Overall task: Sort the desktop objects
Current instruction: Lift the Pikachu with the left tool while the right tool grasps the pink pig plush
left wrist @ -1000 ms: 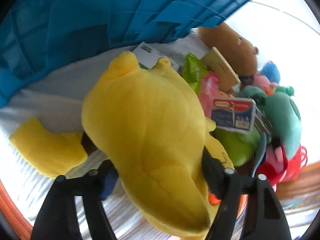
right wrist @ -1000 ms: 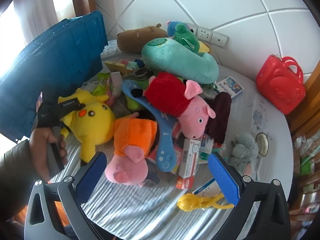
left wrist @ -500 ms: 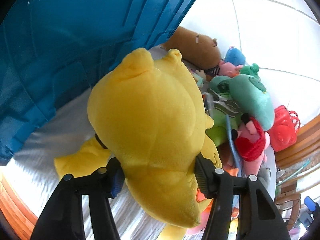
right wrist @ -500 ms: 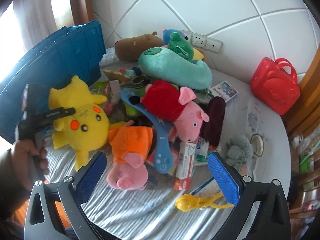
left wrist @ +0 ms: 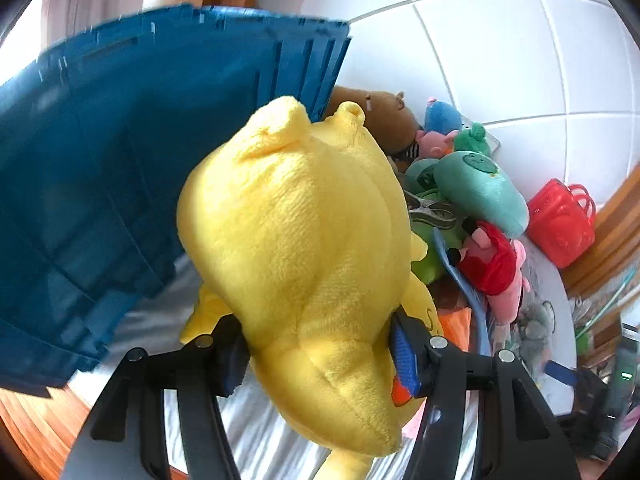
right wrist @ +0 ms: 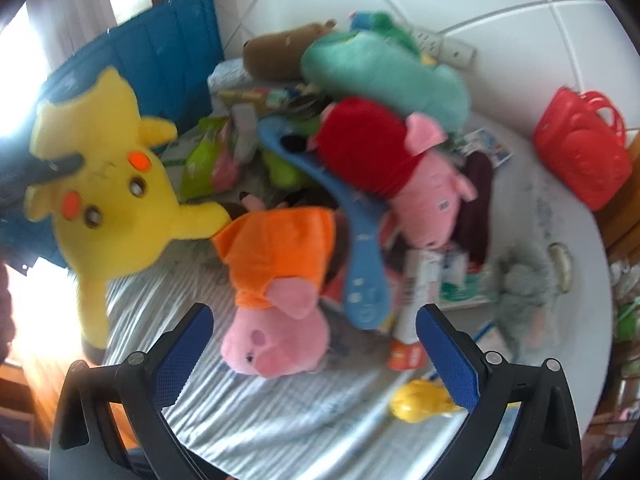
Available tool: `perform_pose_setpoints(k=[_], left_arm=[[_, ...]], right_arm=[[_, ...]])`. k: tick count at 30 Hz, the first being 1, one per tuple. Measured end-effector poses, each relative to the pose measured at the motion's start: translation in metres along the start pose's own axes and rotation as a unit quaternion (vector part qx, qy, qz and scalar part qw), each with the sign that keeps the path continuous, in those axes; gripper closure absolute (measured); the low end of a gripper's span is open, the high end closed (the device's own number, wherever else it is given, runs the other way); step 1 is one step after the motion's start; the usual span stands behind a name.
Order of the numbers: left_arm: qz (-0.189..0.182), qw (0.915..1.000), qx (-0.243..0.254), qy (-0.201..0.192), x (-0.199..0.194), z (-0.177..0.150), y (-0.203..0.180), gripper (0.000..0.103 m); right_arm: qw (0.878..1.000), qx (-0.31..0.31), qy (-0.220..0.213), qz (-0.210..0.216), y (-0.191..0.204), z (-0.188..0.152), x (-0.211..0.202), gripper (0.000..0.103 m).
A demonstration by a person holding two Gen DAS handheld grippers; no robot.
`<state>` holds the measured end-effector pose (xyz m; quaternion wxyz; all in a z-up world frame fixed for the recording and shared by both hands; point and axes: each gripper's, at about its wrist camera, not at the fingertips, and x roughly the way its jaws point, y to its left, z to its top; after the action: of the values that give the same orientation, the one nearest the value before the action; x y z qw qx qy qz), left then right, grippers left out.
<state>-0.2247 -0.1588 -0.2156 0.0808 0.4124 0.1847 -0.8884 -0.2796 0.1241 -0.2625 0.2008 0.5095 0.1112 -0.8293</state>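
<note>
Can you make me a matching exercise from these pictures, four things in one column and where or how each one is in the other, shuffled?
Things:
1. yellow Pikachu plush
2. right gripper
3. red plastic basket
4. pig plush in orange top

States or places:
A. standing at the table's far edge by the tiled wall
B. open, holding nothing
C. clamped in the left gripper, beside the blue crate
D. lying on the striped cloth, just ahead of the open jaws

Pairs: 1-C, 2-B, 3-A, 4-D
</note>
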Motion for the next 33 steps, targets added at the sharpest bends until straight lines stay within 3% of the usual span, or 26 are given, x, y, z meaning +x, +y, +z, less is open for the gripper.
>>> perform_pose_setpoints(k=[11, 22, 24, 27, 33], left_arm=[[-0.035, 0.9977, 0.053, -0.022, -0.037, 0.019, 0.001, 0.046], [-0.066, 0.9944, 0.072, -0.040, -0.056, 0.041, 0.000, 0.046], [-0.064, 0.9944, 0.072, -0.042, -0.057, 0.043, 0.003, 0.046], [-0.063, 0.9944, 0.071, -0.045, -0.059, 0.044, 0.004, 0.046], [-0.065, 0.9942, 0.067, -0.054, -0.065, 0.044, 0.002, 0.046]], right_arm=[[0.999, 0.007, 0.047, -0.018, 0.028, -0.011, 0.092, 0.000], [0.995, 0.000, 0.092, -0.047, 0.032, -0.016, 0.143, 0.001], [0.995, 0.008, 0.096, -0.041, 0.030, -0.018, 0.143, 0.016], [0.994, 0.015, 0.099, -0.034, 0.028, -0.020, 0.138, 0.028], [0.997, 0.019, 0.077, -0.022, 0.024, -0.017, 0.108, 0.034]])
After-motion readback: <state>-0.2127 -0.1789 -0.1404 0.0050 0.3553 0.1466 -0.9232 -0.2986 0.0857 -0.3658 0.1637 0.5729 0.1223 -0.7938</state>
